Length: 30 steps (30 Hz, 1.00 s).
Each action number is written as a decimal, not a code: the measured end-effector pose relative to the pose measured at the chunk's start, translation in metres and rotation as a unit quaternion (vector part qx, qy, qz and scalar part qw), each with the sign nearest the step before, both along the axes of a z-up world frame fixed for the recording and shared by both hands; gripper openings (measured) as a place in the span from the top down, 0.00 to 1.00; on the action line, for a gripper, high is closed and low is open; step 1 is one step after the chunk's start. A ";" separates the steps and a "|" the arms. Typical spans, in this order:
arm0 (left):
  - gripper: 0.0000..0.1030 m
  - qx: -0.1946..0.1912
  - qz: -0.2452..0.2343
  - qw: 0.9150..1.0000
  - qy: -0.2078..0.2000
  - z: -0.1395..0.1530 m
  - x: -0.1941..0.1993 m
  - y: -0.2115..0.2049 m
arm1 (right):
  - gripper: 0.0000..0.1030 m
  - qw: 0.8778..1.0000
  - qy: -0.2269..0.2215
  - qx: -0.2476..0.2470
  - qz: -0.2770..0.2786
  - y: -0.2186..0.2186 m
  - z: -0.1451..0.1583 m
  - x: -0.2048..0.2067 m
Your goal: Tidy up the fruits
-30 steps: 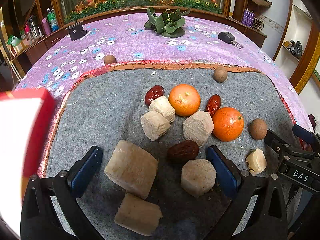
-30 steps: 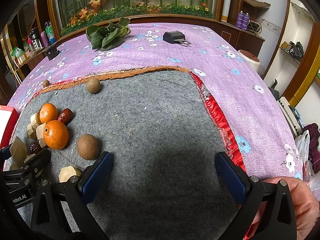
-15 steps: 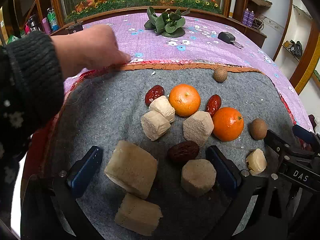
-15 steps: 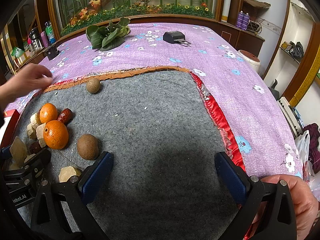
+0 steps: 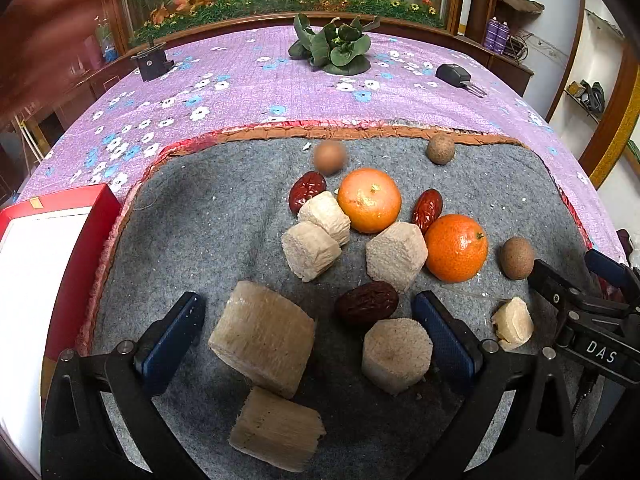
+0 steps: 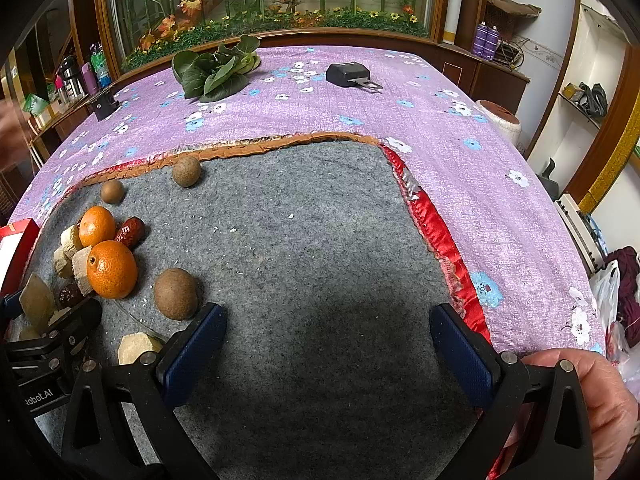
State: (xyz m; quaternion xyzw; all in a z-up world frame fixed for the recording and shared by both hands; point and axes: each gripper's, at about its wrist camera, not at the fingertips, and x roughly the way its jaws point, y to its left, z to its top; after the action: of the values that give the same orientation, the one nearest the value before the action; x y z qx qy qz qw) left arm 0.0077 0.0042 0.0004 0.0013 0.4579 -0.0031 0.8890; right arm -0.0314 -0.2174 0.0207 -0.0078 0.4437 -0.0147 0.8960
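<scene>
On my far left a red-rimmed white box point(image 5: 44, 248) sits at the edge of the grey felt mat point(image 5: 224, 224), likely where the fruit belongs. My left gripper point(image 5: 308, 336) hangs wide open and empty over the near pile; between its blue pads lie a large fibrous beige cut chunk point(image 5: 262, 338), a dark wrinkled date point(image 5: 366, 304) and a pale hexagonal-cut piece point(image 5: 396, 354), so closing now could catch two things at once or push one into the other. Just beyond sit two smaller beige chunks point(image 5: 316, 236), another pale block point(image 5: 396, 256), two glossy red dates point(image 5: 307, 194) and two round orange tangerines point(image 5: 369, 200), touching in a cluster; nudging one would probably roll the round ones. A small brown round fruit point(image 5: 329, 157) behind them is blurred, possibly moving, and may stray toward the mat's border. Further right, a brown longan-like ball point(image 6: 175, 294) rests just beside the left pad of my right gripper point(image 6: 328, 352), which is also spread open, holding nothing, over bare felt with the fruit all off to its left.
</scene>
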 end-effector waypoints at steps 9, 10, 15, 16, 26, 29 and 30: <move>0.00 0.000 0.000 1.000 0.000 0.000 0.000 0.000 | 0.00 1.000 0.000 0.000 0.000 0.001 0.000 0.000; 0.00 0.000 0.000 1.000 0.000 0.000 0.000 0.000 | 0.00 1.000 0.000 0.000 0.000 0.001 0.000 0.000; 0.00 0.000 0.000 1.000 0.000 0.000 0.000 0.000 | 0.00 1.000 0.000 -0.002 0.000 0.002 0.001 0.000; 0.00 0.000 0.000 1.000 0.000 0.000 0.000 -0.001 | 0.00 1.000 0.000 -0.002 0.000 0.001 0.001 0.000; 0.00 -0.009 -0.004 1.000 0.018 0.020 -0.013 0.002 | 0.00 1.000 0.029 0.005 0.005 0.001 0.001 0.001; 0.00 0.051 -0.014 0.997 -0.050 0.052 -0.049 -0.001 | 0.04 0.998 0.010 0.044 0.047 -0.010 0.014 -0.015; 0.00 0.072 -0.021 0.994 -0.073 0.061 -0.062 0.000 | 0.03 0.997 -0.010 0.055 0.058 -0.014 0.021 -0.024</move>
State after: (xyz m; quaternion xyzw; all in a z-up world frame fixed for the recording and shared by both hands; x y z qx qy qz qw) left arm -0.0539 0.0037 0.0609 0.0756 0.3906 0.0114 0.9174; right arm -0.0559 -0.2316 0.0416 0.0162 0.4337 0.0622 0.8987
